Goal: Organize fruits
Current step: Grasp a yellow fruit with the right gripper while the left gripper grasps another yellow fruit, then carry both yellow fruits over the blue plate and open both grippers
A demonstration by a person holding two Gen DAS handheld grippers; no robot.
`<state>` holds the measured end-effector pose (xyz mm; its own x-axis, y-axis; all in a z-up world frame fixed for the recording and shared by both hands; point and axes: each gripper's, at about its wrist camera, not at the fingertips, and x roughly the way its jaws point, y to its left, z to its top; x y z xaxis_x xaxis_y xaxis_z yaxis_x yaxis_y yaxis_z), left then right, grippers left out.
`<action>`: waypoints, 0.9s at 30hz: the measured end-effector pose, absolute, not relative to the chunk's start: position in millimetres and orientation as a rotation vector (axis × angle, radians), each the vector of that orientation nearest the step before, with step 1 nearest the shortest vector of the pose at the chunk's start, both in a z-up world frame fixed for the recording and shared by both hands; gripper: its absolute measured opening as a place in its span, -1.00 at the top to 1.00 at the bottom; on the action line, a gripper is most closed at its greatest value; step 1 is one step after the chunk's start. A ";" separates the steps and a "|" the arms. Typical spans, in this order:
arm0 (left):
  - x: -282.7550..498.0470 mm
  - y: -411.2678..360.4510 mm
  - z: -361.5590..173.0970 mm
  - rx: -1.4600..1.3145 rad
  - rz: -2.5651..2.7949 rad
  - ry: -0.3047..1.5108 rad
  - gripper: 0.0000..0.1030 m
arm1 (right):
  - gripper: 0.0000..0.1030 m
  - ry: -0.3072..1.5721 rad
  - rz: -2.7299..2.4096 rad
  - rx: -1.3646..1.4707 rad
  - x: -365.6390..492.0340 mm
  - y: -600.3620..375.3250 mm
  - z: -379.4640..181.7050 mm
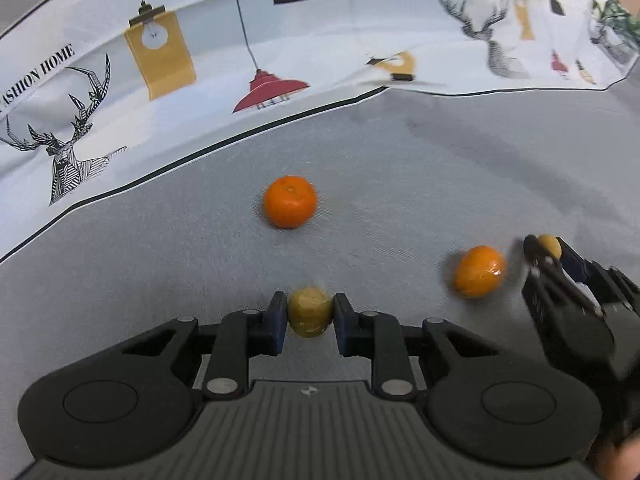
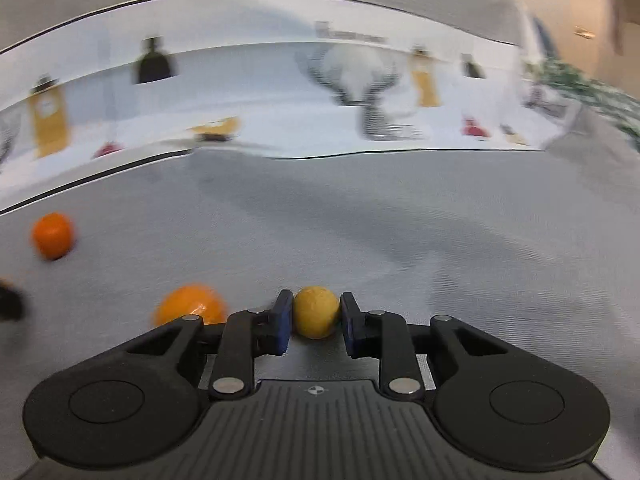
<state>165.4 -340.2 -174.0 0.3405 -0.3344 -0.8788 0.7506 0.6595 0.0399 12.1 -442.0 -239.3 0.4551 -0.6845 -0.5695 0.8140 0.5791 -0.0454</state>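
Note:
My left gripper (image 1: 310, 314) is shut on a small yellow-brown fruit (image 1: 309, 308), its blue pads pressing both sides just above the grey cloth. A round orange tangerine (image 1: 290, 207) lies ahead of it. A second, shiny orange fruit (image 1: 479, 271) lies to the right. Beyond that, my right gripper (image 1: 547, 247) holds a small yellow fruit (image 1: 549, 242). In the right wrist view, the right gripper (image 2: 316, 316) is shut on that yellow fruit (image 2: 316, 308). There the shiny orange fruit (image 2: 190, 306) is just left of the fingers and the tangerine (image 2: 53, 235) is far left.
The fruits lie on a grey cloth (image 1: 400, 184). A white printed sheet (image 1: 200, 80) with deer and lamp drawings covers the back, bordered by a dark line. A green plant (image 2: 580, 80) shows at the far right. A dark edge of the left gripper (image 2: 10, 300) enters the right view.

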 end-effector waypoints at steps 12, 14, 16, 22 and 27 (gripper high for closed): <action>68.3 -213.3 -58.7 0.418 -0.750 0.963 0.48 | 0.49 0.441 -0.967 0.349 -78.7 -388.7 -165.2; 52.1 -183.4 -45.2 0.415 -0.731 0.979 0.48 | 0.49 0.446 -0.878 0.337 -100.3 -349.8 -147.1; 37.6 -151.4 -34.8 0.413 -0.698 0.988 0.48 | 0.49 0.463 -0.773 0.324 -117.8 -309.4 -131.4; 1.5 -52.8 -10.0 0.407 -0.531 1.013 0.48 | 0.49 0.516 -0.405 0.375 -147.9 -203.8 -86.2; -27.9 19.9 9.2 0.328 -0.466 0.998 0.48 | 0.49 0.508 -0.209 0.305 -159.4 -132.8 -49.2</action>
<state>-27.9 19.9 9.2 0.4570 -0.2234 -0.8610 0.5167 0.8546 0.0525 -159.4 -132.8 -49.2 0.8541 -0.1209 -0.5059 0.2705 0.9340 0.2335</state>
